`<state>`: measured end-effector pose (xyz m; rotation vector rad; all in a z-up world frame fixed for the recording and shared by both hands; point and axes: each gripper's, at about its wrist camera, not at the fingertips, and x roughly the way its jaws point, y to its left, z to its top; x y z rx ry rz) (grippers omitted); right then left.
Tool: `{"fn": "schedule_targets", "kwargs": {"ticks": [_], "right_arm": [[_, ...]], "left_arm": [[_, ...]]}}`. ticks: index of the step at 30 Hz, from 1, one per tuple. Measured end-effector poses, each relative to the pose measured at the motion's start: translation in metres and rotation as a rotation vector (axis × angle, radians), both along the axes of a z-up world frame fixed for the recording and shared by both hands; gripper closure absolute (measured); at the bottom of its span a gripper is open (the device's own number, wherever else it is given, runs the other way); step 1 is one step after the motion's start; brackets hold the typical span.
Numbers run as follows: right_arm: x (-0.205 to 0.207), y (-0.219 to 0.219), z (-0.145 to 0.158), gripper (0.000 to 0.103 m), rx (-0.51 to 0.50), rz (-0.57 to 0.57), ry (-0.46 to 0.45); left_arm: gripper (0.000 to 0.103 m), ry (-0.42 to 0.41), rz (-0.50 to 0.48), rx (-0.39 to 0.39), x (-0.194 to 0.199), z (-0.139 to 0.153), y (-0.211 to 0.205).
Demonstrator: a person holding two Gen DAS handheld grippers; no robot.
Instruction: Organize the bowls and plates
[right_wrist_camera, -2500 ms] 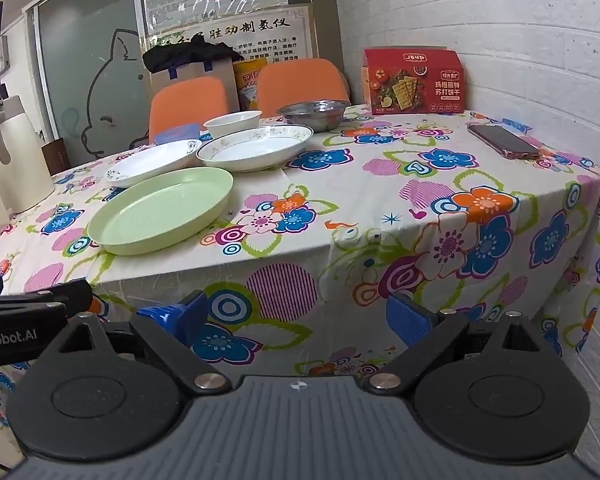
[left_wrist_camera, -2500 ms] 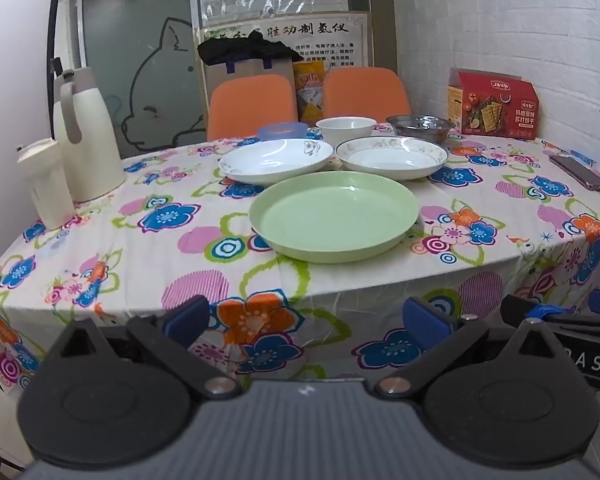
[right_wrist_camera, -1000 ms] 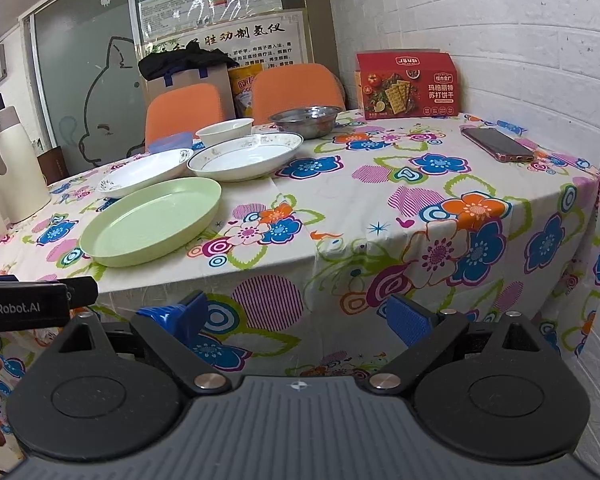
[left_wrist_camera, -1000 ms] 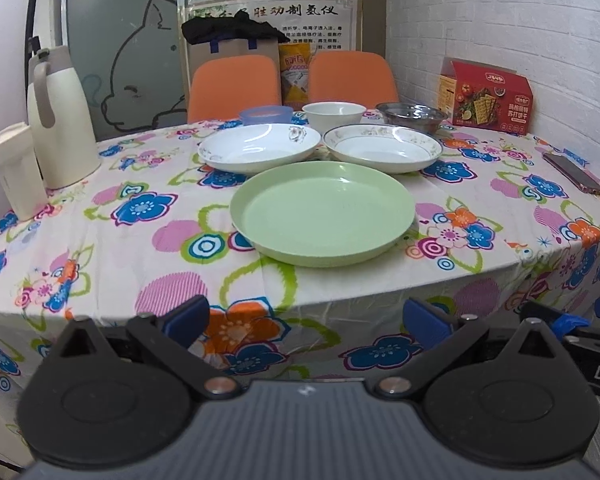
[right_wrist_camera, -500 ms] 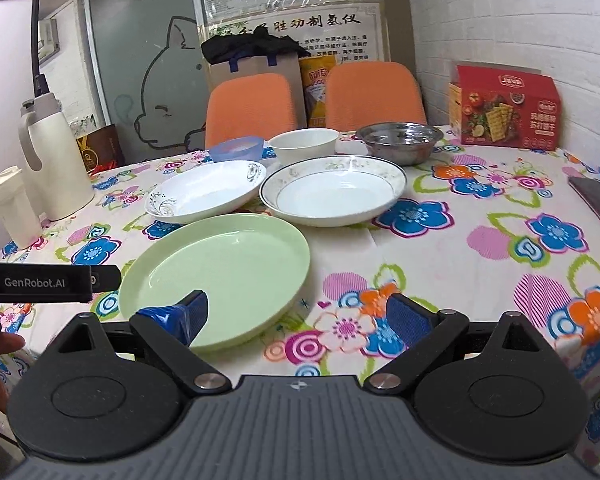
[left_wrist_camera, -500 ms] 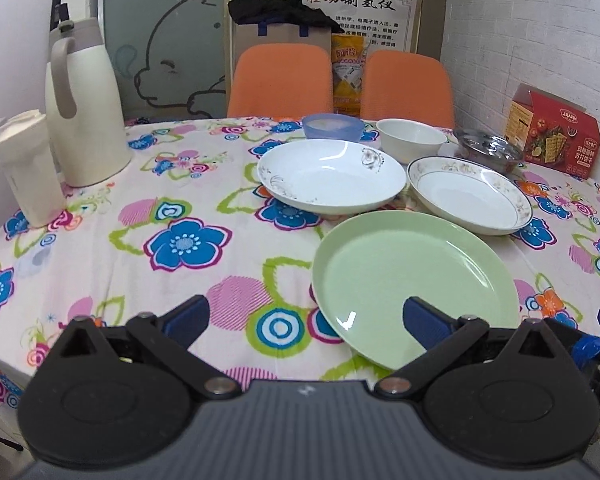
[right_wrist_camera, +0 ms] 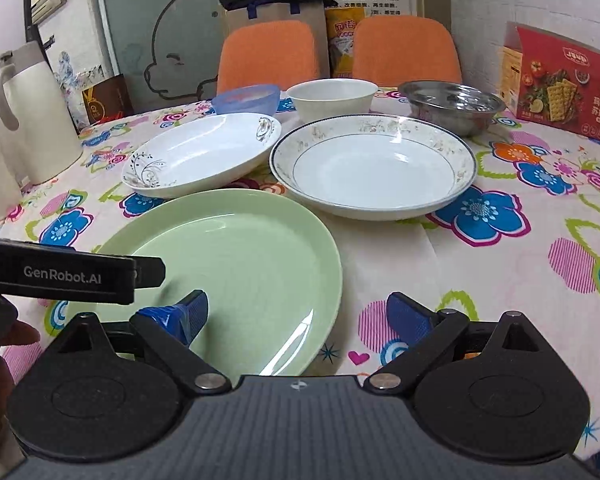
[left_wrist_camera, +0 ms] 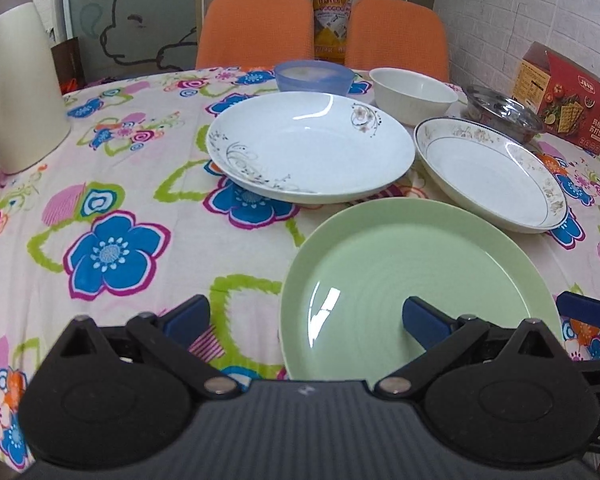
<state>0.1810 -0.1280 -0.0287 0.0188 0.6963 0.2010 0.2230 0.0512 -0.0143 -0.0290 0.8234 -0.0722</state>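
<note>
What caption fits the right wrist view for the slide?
Open right gripper over green plate edge; two white plates, three bowls behind.

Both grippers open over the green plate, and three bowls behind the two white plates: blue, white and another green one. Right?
Not quite: the third bowl is stainless steel, not green, as the right wrist view shows. The rest holds.

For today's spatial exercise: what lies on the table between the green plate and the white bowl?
In the right wrist view, the rimmed white plate lies between the green plate and the white bowl.
</note>
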Motion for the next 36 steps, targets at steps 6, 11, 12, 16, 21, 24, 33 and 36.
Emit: {"fn": "schedule_targets", "kwargs": {"ticks": [6, 11, 12, 16, 21, 24, 33, 36], "right_arm": [[-0.007, 0.004, -0.008, 0.018, -0.038, 0.049, -0.064], [-0.005, 0.007, -0.008, 0.017, -0.043, 0.050, -0.080], [-0.005, 0.010, -0.008, 0.017, -0.046, 0.060, -0.083], [-0.010, 0.017, -0.010, 0.018, -0.038, 0.109, -0.109], [-0.017, 0.023, -0.006, 0.019, -0.053, 0.097, -0.110], [-0.026, 0.036, -0.001, 0.019, -0.060, 0.104, -0.129], [-0.014, 0.091, 0.006, 0.018, 0.011, 0.214, -0.140], [-0.007, 0.105, -0.001, 0.018, 0.016, 0.241, -0.113]], "left_arm": [[0.006, -0.011, -0.030, 0.010, 0.000, -0.005, -0.001], [0.009, -0.023, -0.053, 0.010, -0.004, -0.005, -0.002], [0.013, -0.026, -0.057, 0.003, -0.005, -0.005, -0.003], [0.027, -0.058, -0.099, 0.024, -0.012, -0.002, -0.011], [0.048, -0.036, -0.078, -0.009, -0.019, 0.004, -0.007], [0.048, -0.035, -0.063, -0.027, -0.027, 0.009, 0.005], [0.048, -0.043, 0.081, -0.010, -0.038, 0.023, 0.068], [0.048, -0.029, 0.119, -0.001, -0.031, 0.018, 0.083]]}}
